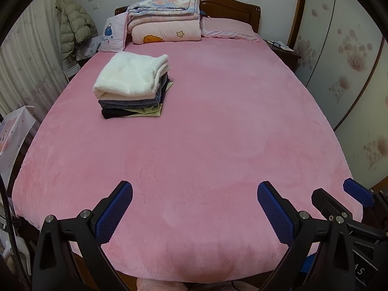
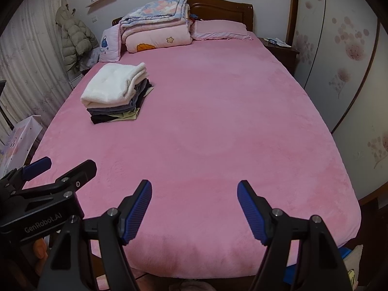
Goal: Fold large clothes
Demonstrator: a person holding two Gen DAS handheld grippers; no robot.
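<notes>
Right wrist view: my left gripper (image 2: 60,167) reads "GenRobot.AI". Both my jaws gape empty over the bed's (image 2: 218,126) foot edge, right gripper (image 2: 194,194) included.

Bed (image 1: 206,121) mostly free; folded stack (image 1: 132,84) blocks far-left, bedding pile (image 1: 165,17) at headboard.

Both views are taken from the foot of the pink plush-covered bed (image 1: 206,126), facing its dark wooden headboard (image 2: 218,7). The stack of folded clothes topped by white fleece (image 1: 132,77) is shared, far ahead-left of each tool.

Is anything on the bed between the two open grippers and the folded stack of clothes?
Nothing visible. Only bare pink fleece bedcover lies between the left gripper, the right gripper and the folded clothes stack topped by a white fleece.
</notes>
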